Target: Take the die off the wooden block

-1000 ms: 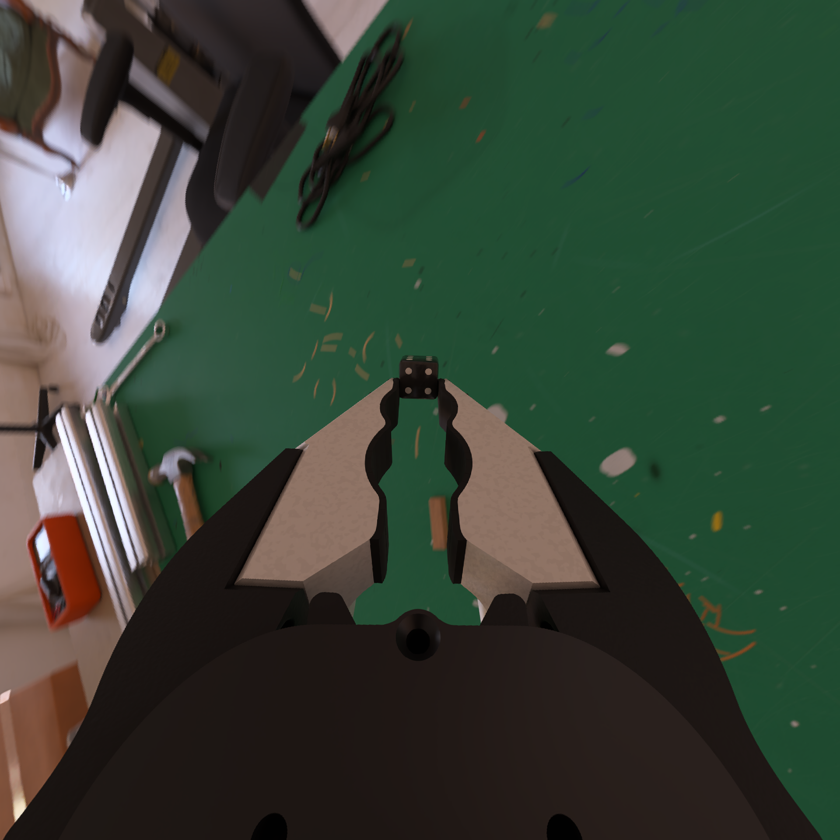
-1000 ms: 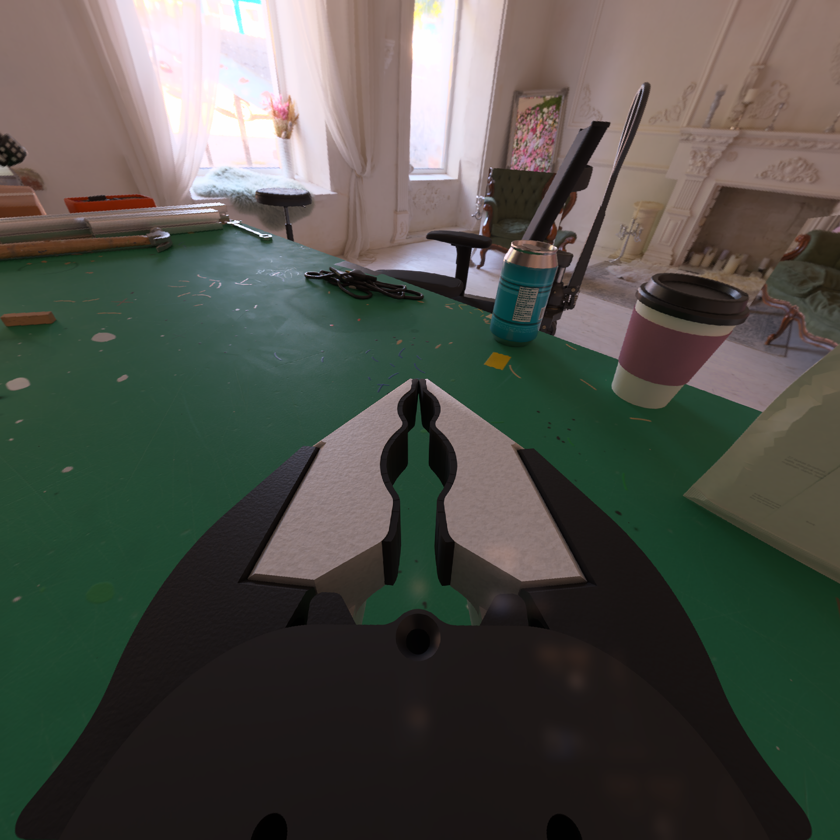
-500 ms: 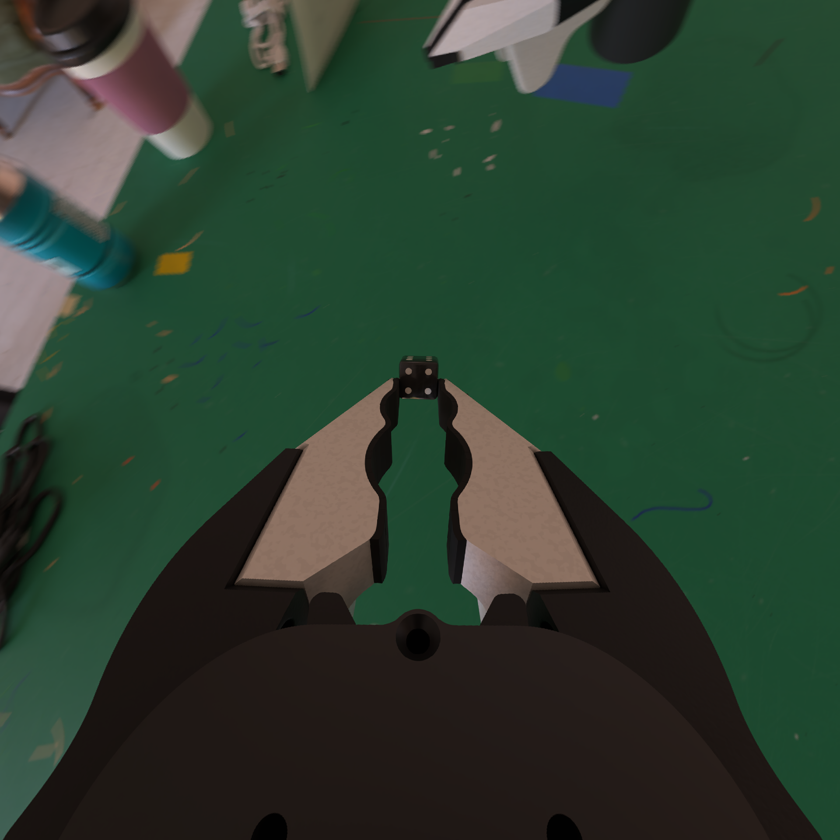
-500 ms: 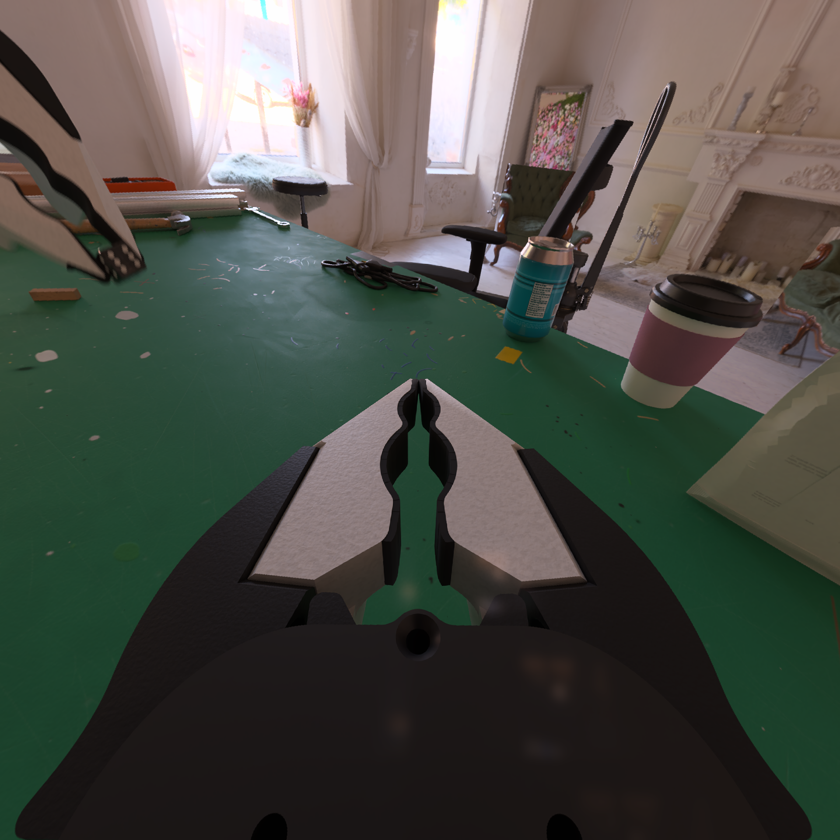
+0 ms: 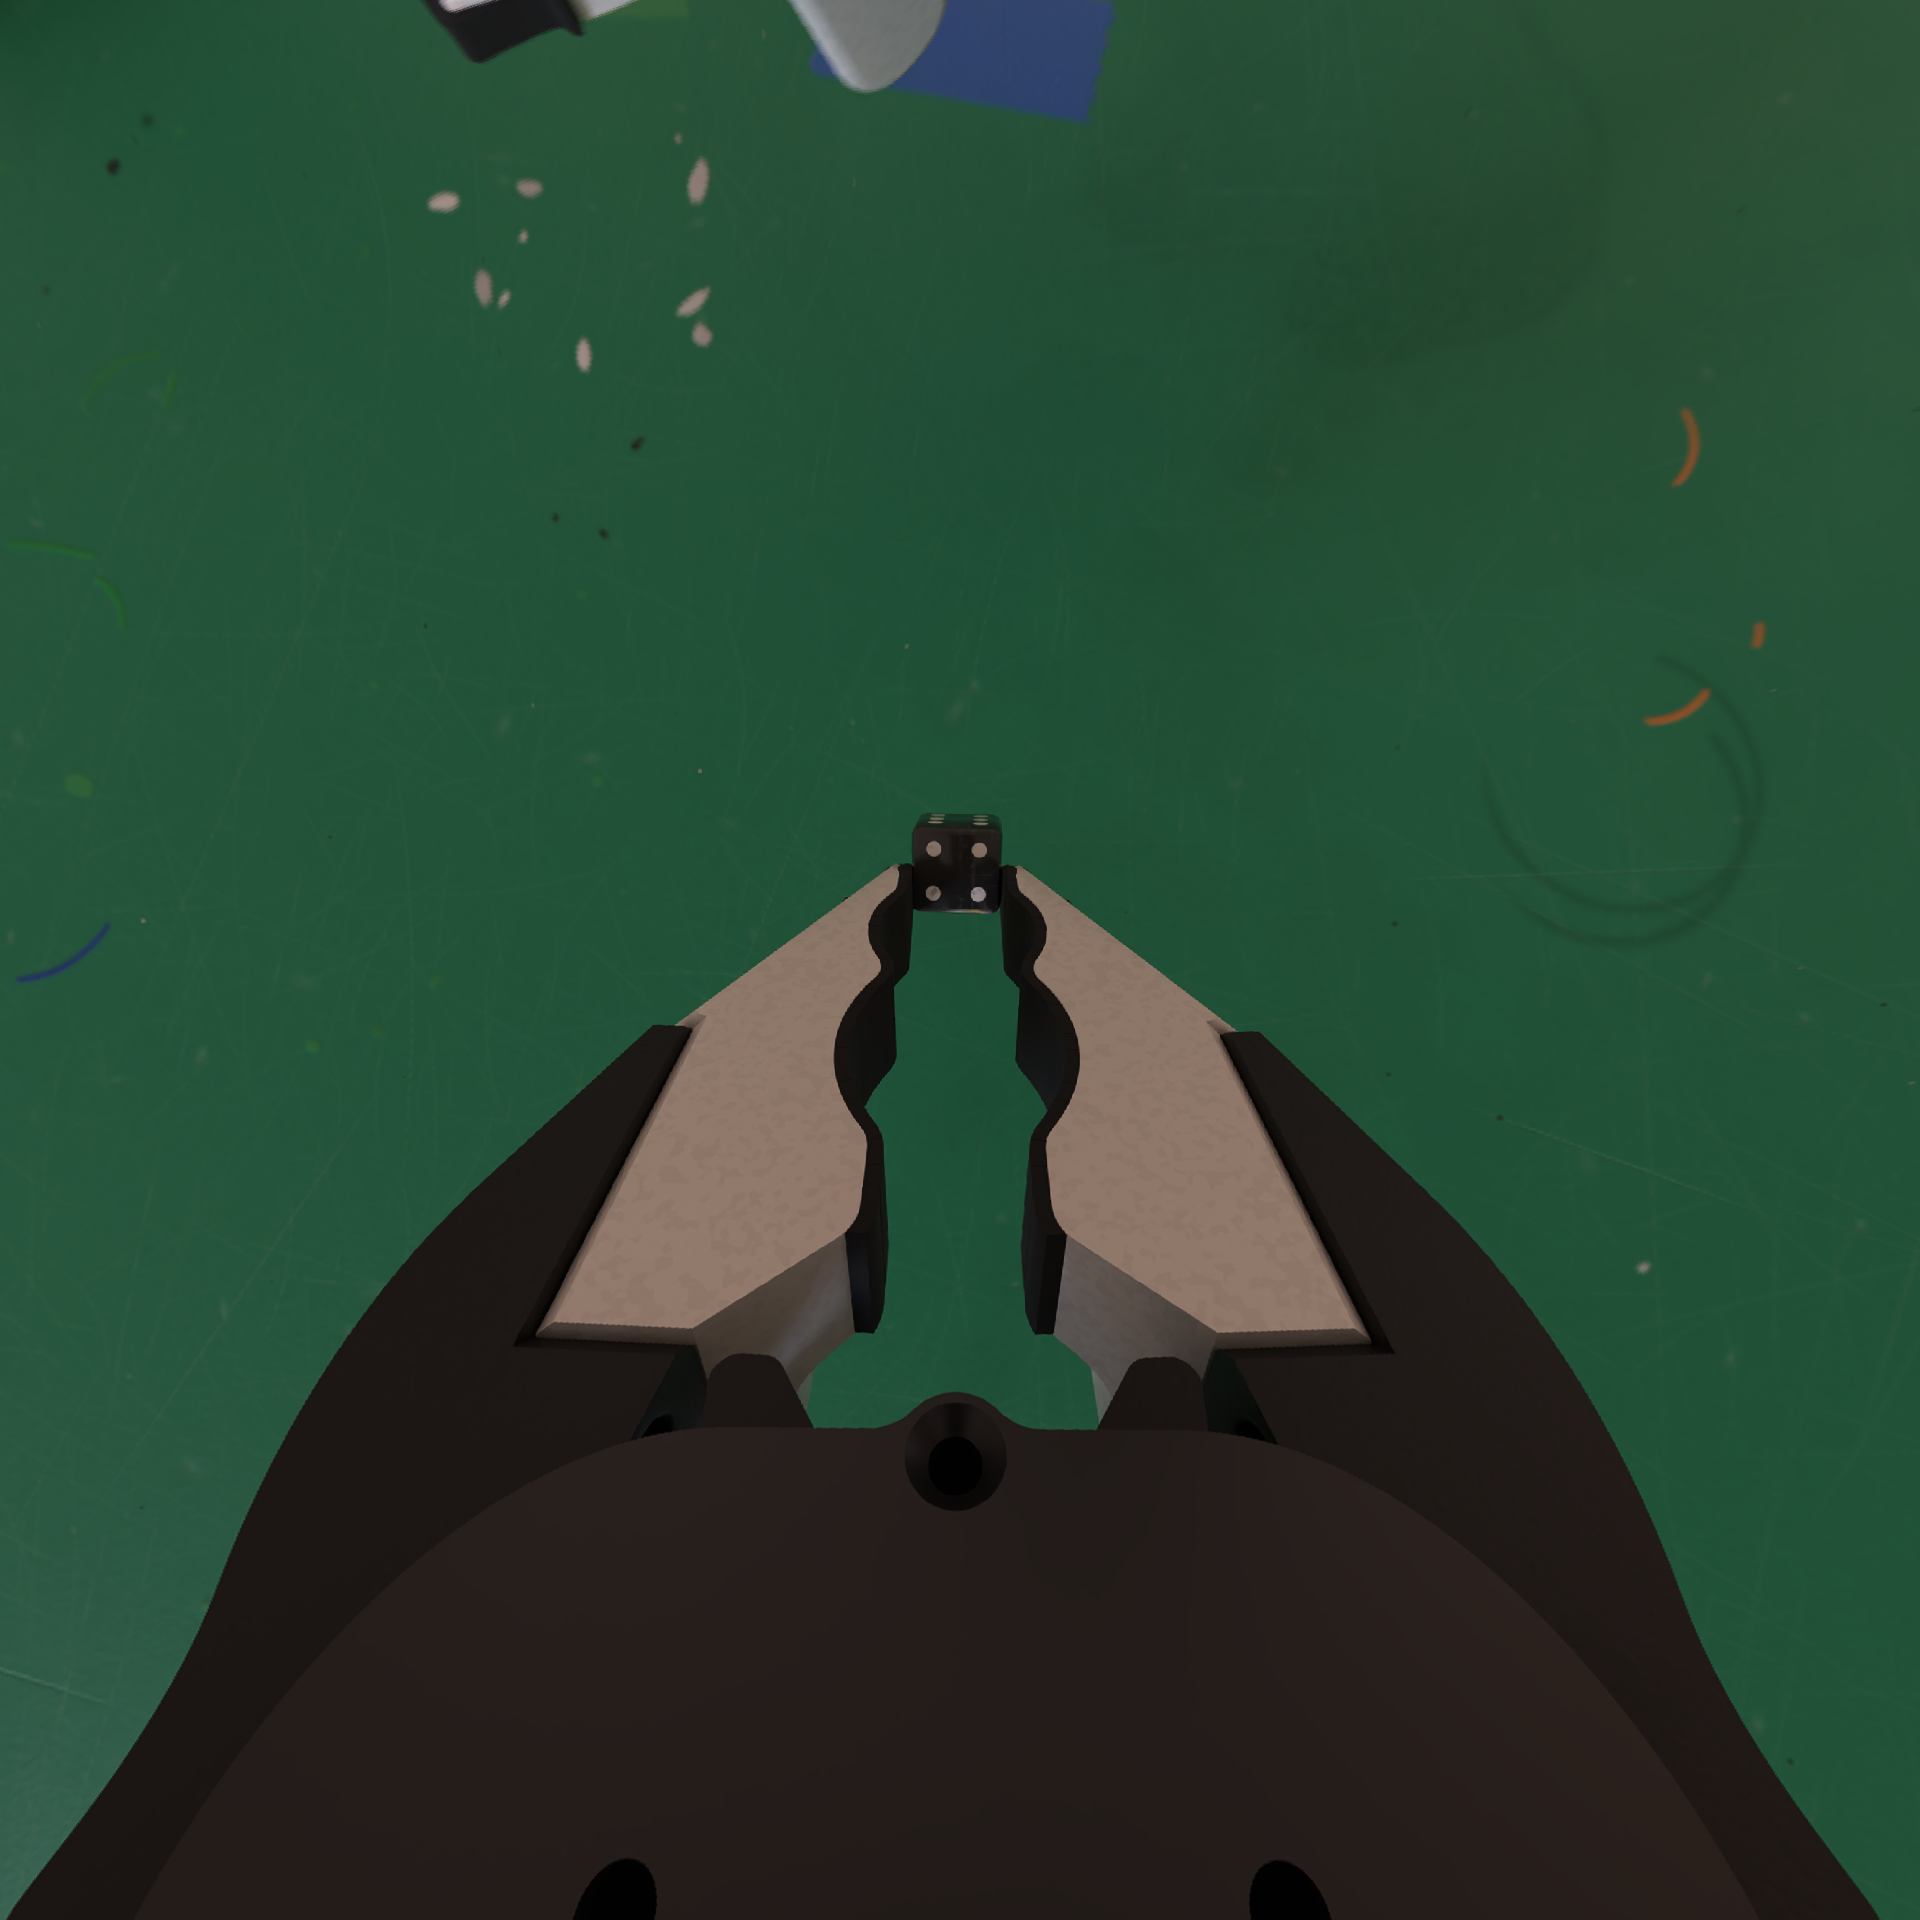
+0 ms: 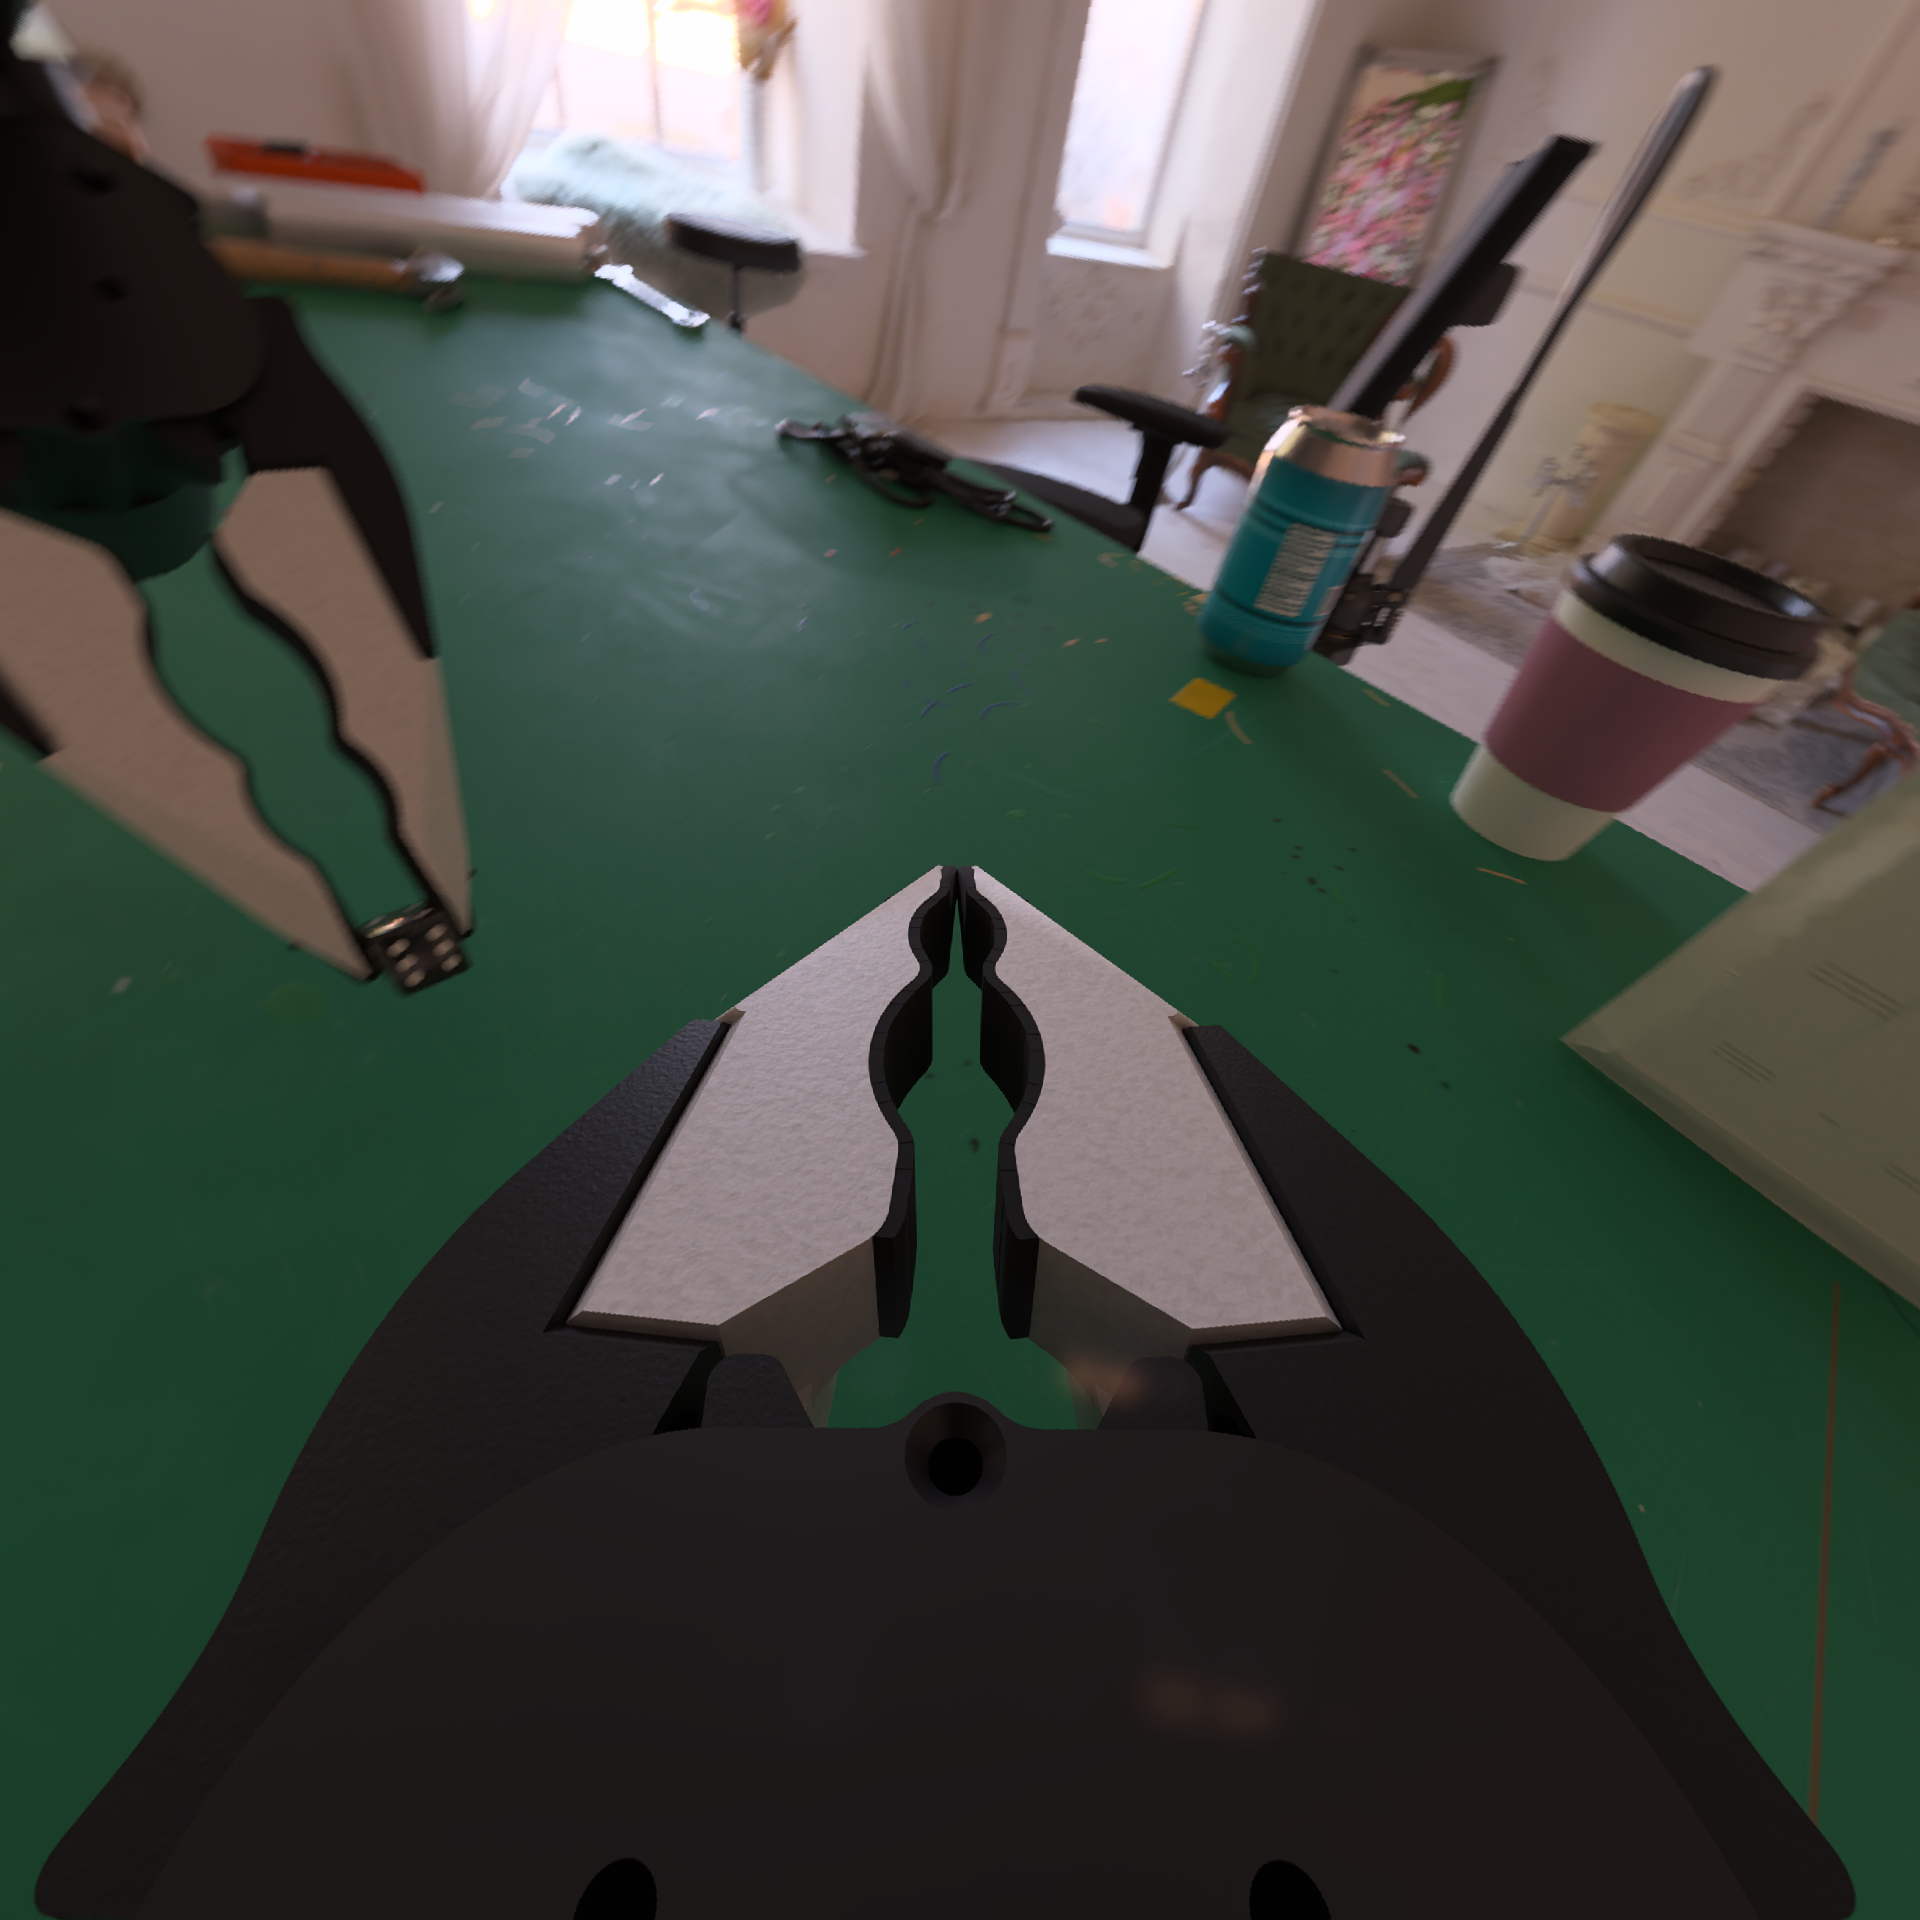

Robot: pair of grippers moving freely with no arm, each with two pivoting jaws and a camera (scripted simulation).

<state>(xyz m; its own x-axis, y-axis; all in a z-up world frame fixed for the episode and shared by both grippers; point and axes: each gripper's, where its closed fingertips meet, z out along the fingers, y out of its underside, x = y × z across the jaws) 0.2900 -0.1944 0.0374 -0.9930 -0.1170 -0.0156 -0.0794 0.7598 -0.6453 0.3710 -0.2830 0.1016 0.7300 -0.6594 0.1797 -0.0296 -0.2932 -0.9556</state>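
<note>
Green surface (image 5: 1299, 540) lies bare beneath the die (image 5: 956, 864), pinched at the left fingers' (image 5: 902, 894) tips; it should be lowered gently before release, the right gripper (image 6: 957, 881) idling closed and empty.

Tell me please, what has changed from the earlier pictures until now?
The left gripper carried the die away from the hammer end of the table, toward the right gripper. Nothing was grasped or released: the die stays clamped at the fingertips, and the right gripper stays shut and empty.
</note>
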